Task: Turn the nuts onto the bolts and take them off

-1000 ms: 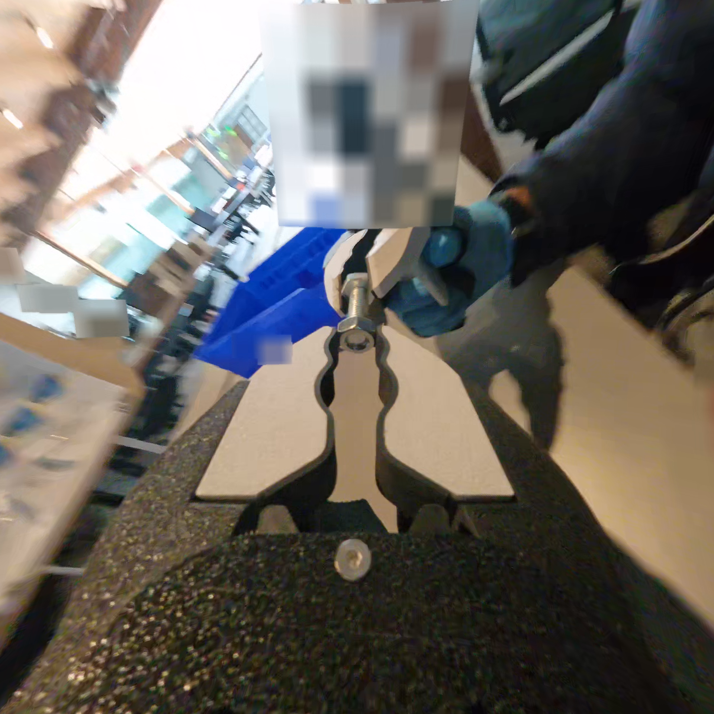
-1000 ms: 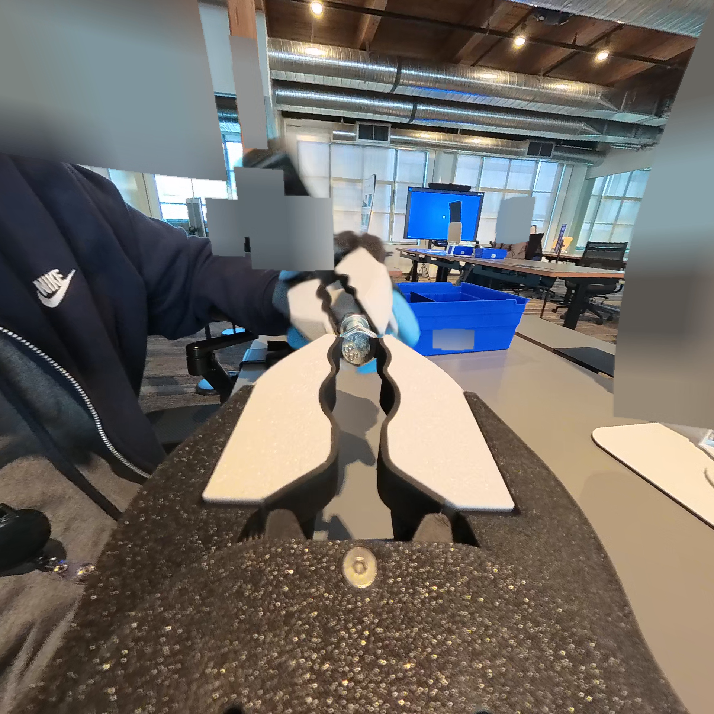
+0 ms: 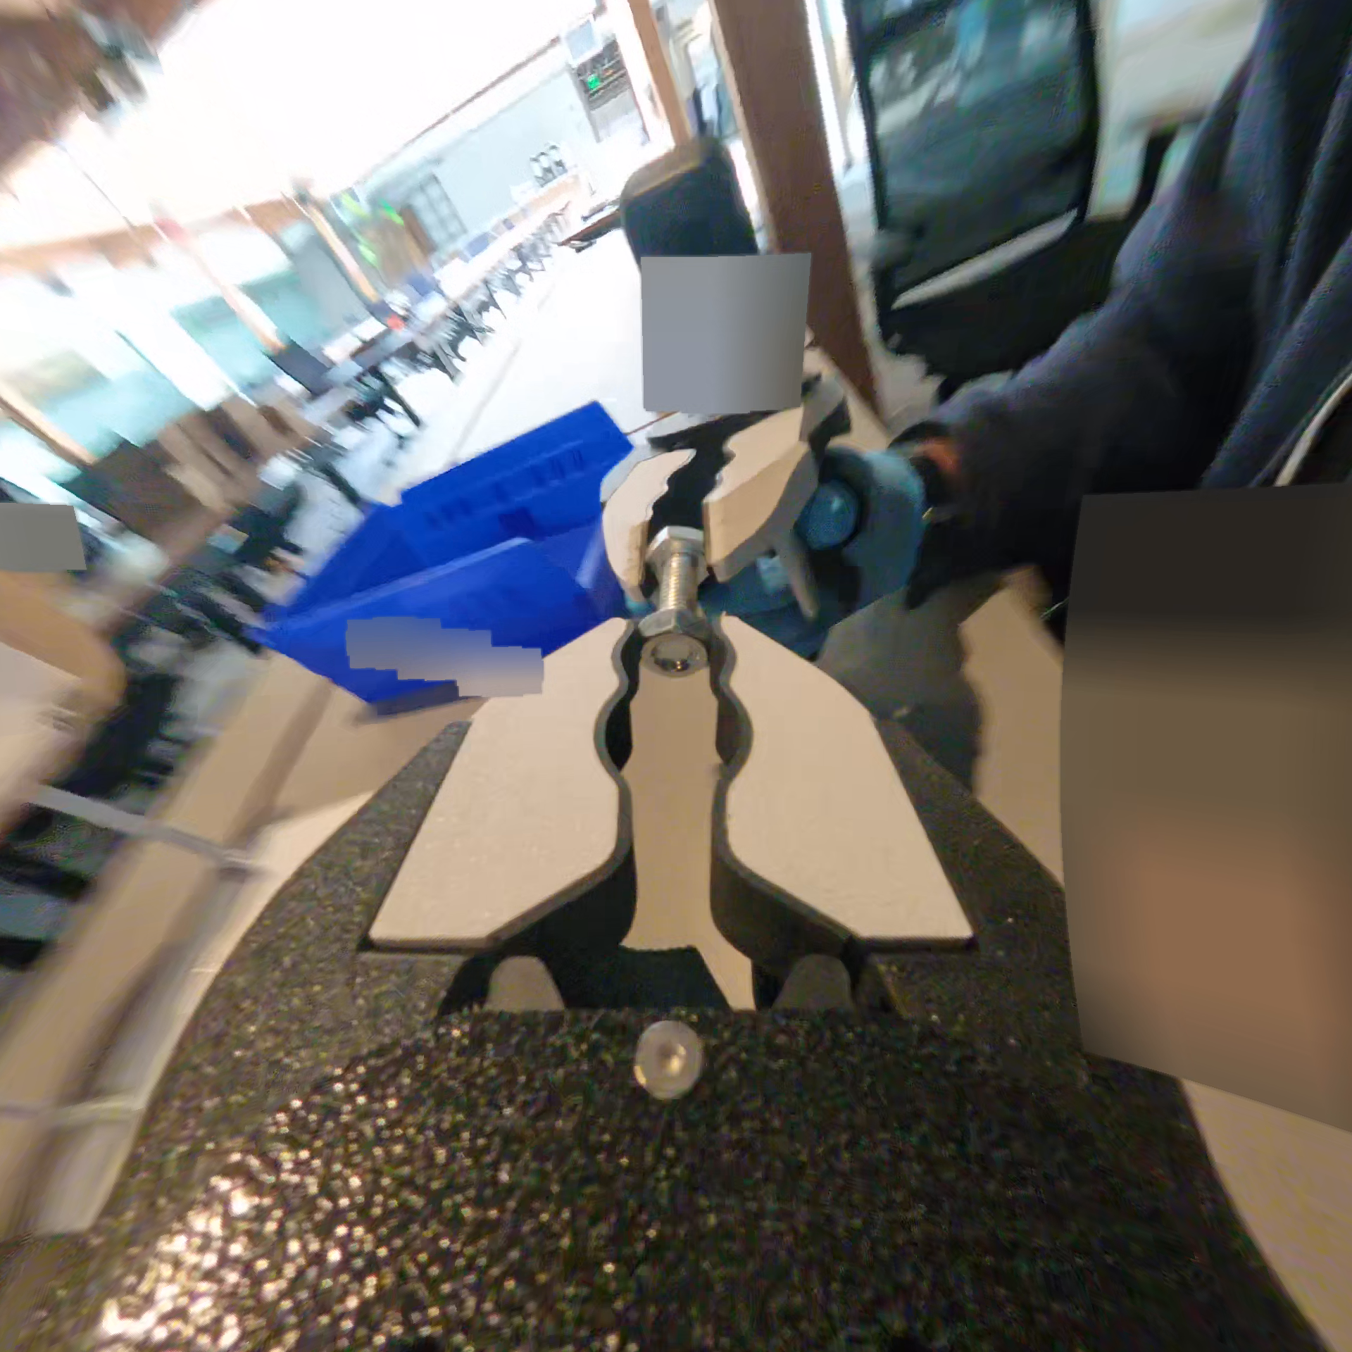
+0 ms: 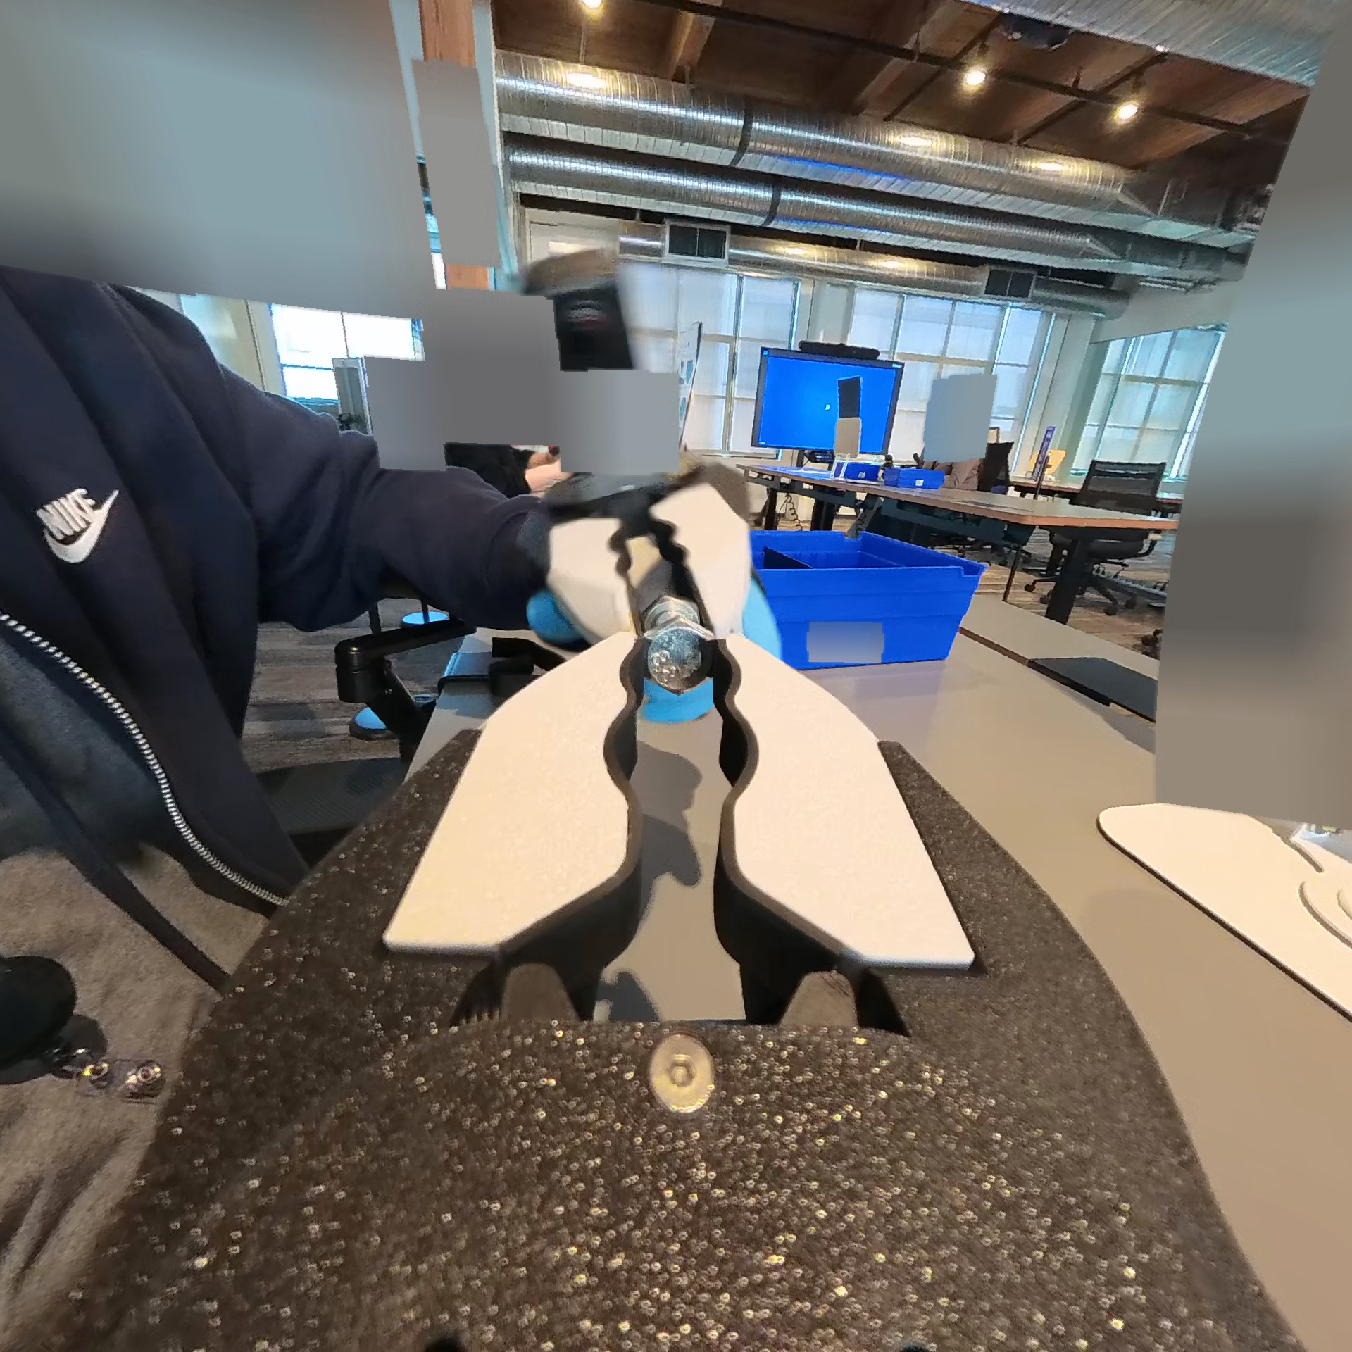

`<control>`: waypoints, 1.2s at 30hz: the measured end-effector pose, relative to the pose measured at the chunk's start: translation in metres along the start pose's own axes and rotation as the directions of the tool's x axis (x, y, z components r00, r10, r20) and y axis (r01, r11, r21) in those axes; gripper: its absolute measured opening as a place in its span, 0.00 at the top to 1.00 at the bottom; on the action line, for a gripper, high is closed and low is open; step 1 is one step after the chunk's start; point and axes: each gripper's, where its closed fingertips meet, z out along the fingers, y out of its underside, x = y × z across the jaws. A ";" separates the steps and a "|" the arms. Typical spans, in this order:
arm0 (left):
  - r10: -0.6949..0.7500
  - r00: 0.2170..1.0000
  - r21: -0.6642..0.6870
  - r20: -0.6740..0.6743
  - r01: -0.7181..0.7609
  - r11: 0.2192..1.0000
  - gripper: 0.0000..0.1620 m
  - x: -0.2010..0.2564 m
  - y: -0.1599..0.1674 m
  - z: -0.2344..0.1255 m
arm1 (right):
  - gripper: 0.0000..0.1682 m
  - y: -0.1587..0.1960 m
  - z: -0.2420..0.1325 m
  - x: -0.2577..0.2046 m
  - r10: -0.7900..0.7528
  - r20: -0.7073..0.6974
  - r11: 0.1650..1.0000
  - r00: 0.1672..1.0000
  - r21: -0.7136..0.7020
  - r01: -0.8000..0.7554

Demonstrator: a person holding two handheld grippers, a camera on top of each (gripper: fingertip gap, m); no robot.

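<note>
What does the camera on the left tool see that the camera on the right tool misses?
Only the left wrist view shows the bolt's threaded shank side-on, with the nut at its near end inside the left gripper.

Only the right wrist view shows the bolt head end-on inside the right gripper, a blue-lit monitor and ceiling ducts.

Both show the bolt held between the two grippers, the blue bin and the grey table.
</note>
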 end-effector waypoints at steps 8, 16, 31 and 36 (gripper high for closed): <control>0.572 0.804 -0.116 0.162 -0.560 0.820 0.81 -0.003 -0.004 -0.001 | 0.90 -0.003 -0.002 0.001 0.021 0.003 1.000 1.000 0.021 -0.021; -0.160 0.987 0.076 -0.023 0.161 0.984 0.78 -0.005 -0.009 -0.004 | 0.90 -0.004 -0.003 0.002 0.021 -0.004 0.999 1.000 0.028 -0.021; 0.713 0.676 -0.217 0.187 -0.679 0.701 0.87 -0.011 0.000 -0.002 | 0.90 -0.004 -0.002 0.000 0.035 0.010 0.999 0.999 0.033 -0.035; 0.339 0.936 -0.041 0.091 -0.337 0.941 0.76 0.001 -0.003 0.000 | 0.90 -0.007 -0.004 0.002 0.043 0.005 0.998 0.999 0.052 -0.043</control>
